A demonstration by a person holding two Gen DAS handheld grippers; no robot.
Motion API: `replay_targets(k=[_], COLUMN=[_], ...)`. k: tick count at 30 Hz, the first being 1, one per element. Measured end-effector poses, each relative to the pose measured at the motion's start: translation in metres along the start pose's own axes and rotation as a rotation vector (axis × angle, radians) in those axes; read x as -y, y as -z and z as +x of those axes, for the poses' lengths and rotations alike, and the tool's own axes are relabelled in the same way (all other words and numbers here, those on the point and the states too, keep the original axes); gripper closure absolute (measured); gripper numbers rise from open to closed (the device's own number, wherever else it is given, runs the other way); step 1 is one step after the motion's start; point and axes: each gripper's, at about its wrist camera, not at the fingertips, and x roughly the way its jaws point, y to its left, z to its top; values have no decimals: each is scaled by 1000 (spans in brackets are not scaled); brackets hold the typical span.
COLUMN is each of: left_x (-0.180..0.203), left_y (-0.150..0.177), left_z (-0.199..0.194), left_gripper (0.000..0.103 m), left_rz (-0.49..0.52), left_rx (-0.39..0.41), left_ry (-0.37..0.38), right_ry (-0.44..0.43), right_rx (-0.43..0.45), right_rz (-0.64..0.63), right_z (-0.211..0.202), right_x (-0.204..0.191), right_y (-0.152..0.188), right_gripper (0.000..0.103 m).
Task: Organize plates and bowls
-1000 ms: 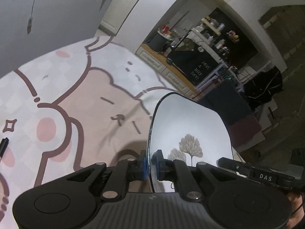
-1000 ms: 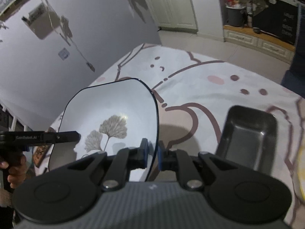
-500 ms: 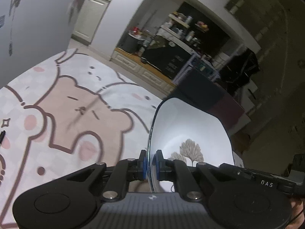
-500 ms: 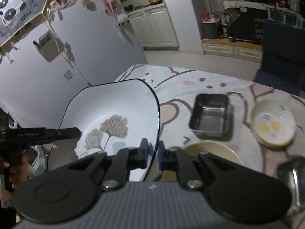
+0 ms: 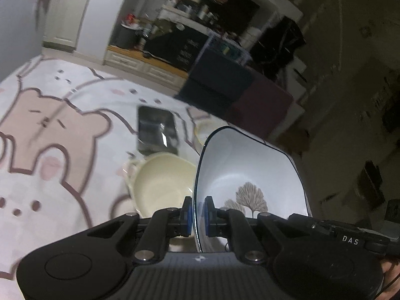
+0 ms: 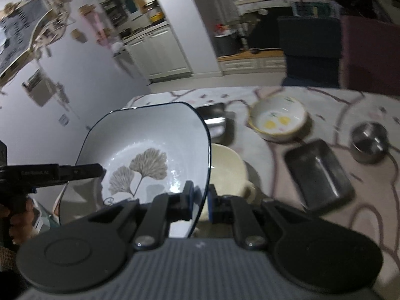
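Left gripper [image 5: 198,216]: jaws nearly closed, blue pads clamped on the rim of the white squarish plate with a thin dark edge and a grey ginkgo-leaf print [image 5: 250,175]. Right gripper [image 6: 200,200]: same, pinching the opposite rim of that plate [image 6: 147,155]. Plate is held between the two, up off the table, tilted so its face shows to both cameras.

Directly beyond/under the plate's edge: a cream round bowl with a side handle [image 5: 162,182], on the table. Behind it, a dark rectangular metal tray [image 5: 156,130]. In the right view, a second dark rectangular metal tray [image 6: 318,175] sits right of the cream bowl, a white bowl with yellow rim and yellow spots inside [image 6: 277,120] behind it, and a small round steel cup [image 6: 368,145] far right.

All on a white tablecloth with pink bear cartoon print [image 5: 50,137]. Frames are motion-blurred.
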Motion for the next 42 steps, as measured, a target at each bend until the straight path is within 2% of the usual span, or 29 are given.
replay_targets(k=[9, 16, 24, 35, 42], left_x=[30, 25, 15, 14, 15], left_y=[37, 71, 97, 106, 101], left_z=[49, 85, 113, 143, 157], left_gripper=[94, 94, 93, 93, 93], left_rz=[54, 33, -7, -53, -82], left_rx=[-98, -172, -259, -338, -339], left_ry=[47, 76, 59, 46, 35], right_ry=[73, 116, 144, 180, 200], right_rx=[-11, -56, -150, -240, -251], right_rz=[136, 200, 234, 280, 302], right_z=[-23, -23, -5, 15, 26], right_x=[56, 87, 106, 125, 134], right_y=[65, 95, 125, 137, 127], right_gripper=[90, 90, 90, 89, 89])
